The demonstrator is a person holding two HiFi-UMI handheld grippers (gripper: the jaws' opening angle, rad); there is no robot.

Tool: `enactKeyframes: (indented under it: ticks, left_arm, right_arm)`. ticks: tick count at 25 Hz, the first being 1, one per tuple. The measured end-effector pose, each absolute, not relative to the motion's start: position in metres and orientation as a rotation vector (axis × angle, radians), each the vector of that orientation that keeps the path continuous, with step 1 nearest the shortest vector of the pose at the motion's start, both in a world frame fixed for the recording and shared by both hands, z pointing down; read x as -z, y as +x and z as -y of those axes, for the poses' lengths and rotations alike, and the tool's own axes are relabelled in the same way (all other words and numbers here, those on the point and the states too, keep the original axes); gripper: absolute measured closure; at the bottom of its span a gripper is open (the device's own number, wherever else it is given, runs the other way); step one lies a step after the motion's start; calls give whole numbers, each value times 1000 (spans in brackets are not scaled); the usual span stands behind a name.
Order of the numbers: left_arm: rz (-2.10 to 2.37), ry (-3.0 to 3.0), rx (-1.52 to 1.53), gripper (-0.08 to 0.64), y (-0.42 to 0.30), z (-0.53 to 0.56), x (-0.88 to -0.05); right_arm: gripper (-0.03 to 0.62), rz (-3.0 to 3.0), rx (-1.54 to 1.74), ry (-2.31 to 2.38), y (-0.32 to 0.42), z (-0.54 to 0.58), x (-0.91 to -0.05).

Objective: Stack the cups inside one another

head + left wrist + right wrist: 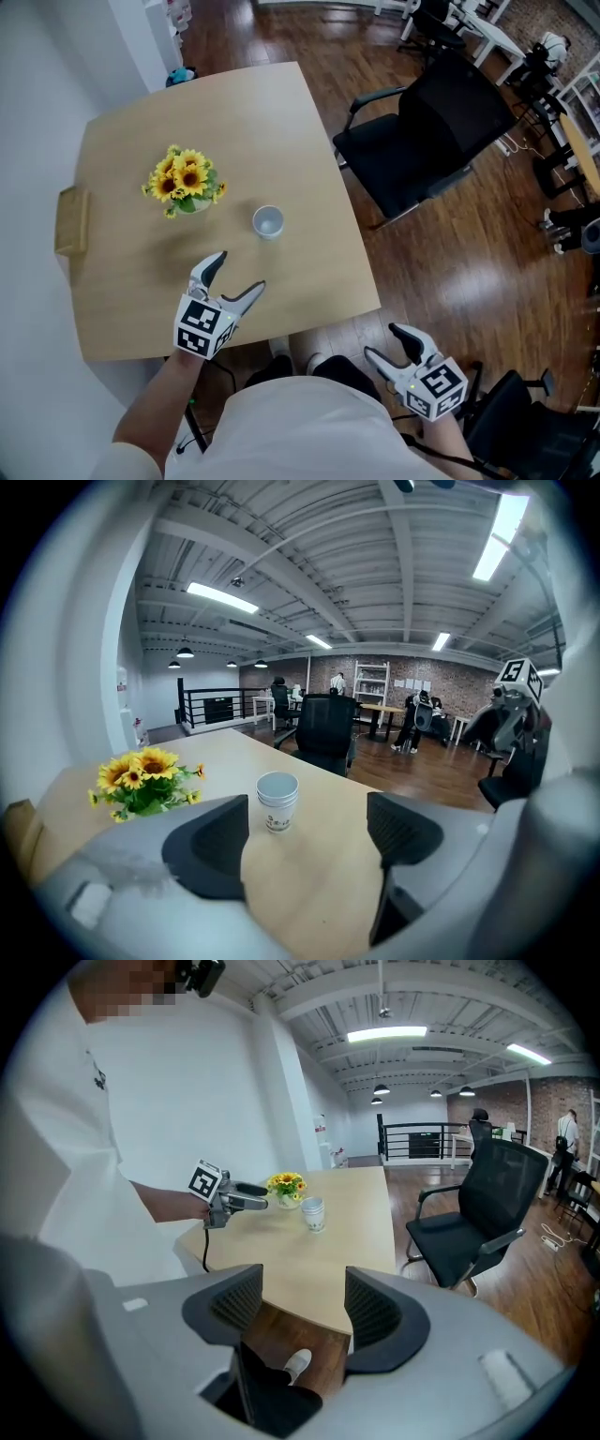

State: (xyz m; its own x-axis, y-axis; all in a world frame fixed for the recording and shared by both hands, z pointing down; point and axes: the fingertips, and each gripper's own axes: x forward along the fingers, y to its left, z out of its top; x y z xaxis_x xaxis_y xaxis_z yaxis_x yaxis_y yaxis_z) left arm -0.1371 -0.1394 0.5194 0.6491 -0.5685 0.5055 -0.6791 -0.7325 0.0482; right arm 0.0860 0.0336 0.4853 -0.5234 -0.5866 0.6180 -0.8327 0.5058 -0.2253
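One cup stack (pixel 268 222) stands upright — nested count unclear.

How many cups (pixel 277 802) sit nested is too small to count — their print (dark marks low down) is unreadable. Blooms mostly cover whatever holds the flowers (pixel 186 180).
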Motion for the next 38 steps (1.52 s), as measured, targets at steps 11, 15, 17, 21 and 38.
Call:
enactKeyframes:
  ticks: [11, 15, 17, 21, 38]
  left_arm:
    - [1090, 2611, -754, 146, -141, 41, -487]
    - [1110, 2580, -847, 146, -151, -11, -474]
    - [1119, 2544, -885, 146, -157, -38, -467]
    - [1125, 2508, -937, 149, -160, -77, -445]
    - [1148, 2596, -653, 156, -206, -73, -424]
  right_arm:
    - [321, 2373, -628, 1158, 119, -76, -466]
    - [321, 2423, -661, 1145, 126, -101, -477]
    - [321, 2449, -666, 1139, 130, -110, -481]
    - [320, 2508, -705, 1153, 134, -123, -485]
    - [319, 2457, -572, 1149, 62, -132, -468]
